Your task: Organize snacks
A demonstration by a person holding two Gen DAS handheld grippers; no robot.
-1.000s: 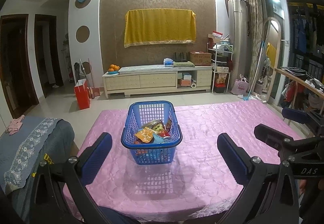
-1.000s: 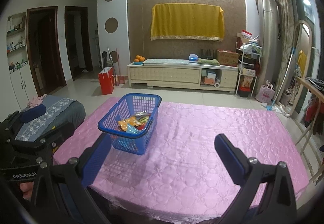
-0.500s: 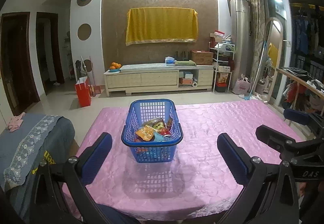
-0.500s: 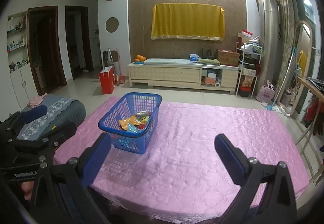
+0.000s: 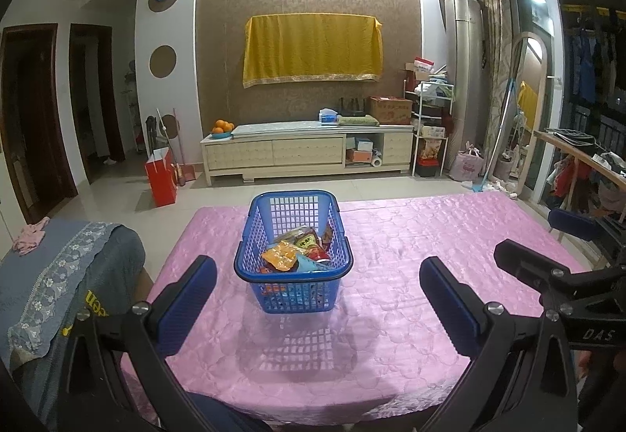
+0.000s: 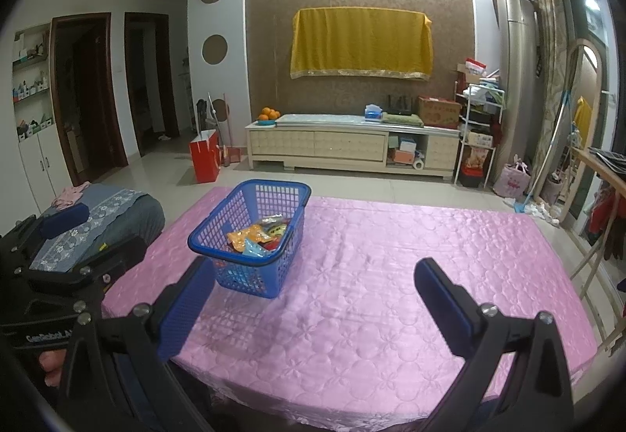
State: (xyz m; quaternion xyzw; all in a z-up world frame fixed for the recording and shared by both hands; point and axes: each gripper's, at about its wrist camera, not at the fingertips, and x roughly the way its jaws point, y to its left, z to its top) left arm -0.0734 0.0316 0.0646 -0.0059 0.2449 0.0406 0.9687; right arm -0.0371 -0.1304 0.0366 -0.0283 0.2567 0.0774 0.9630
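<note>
Left tongs [image 5: 317, 291] have risen slightly; both tongs gape wide. Right view alone shows shelves [image 6: 31, 80].

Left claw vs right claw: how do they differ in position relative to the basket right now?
The left claw faces the basket head-on, centred between its fingers; the right claw sees the basket off to its left, near its left finger. The right claw has mostly bare pink cloth ahead; the left has the basket. Shared: both open, empty, held short of the basket.
</note>
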